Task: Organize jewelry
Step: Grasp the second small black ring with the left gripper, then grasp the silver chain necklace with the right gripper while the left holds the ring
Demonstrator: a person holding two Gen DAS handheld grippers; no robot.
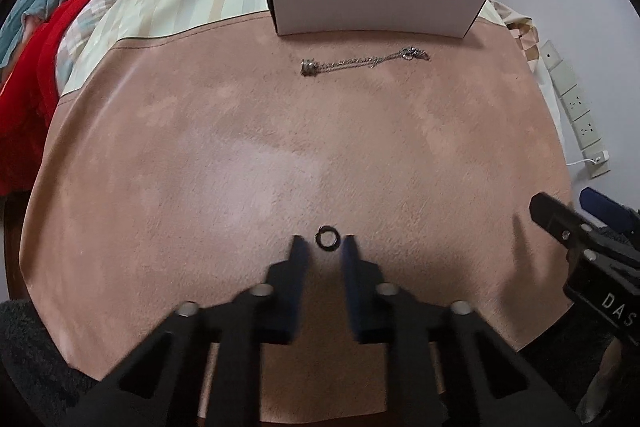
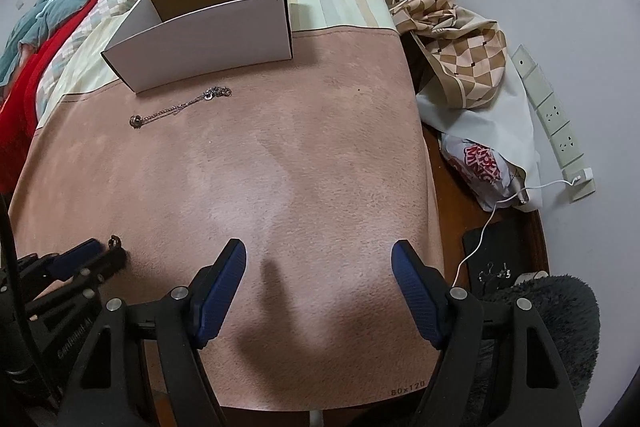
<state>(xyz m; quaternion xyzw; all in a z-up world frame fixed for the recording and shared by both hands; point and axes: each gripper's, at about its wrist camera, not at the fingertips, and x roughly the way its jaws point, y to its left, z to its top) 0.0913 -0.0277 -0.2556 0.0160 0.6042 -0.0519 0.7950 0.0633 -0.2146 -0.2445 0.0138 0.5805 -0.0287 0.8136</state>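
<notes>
left gripper (image 1: 323,243) is nearly shut around the small ring (image 1: 327,236) at 12 o'clock, right gripper (image 2: 318,259) wide and empty, so squeeze it square before lifting.

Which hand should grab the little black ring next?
Left. The left gripper has its fingertips on either side of the ring, almost on it. The right gripper stands open over bare pink mat, away from the ring.
</notes>
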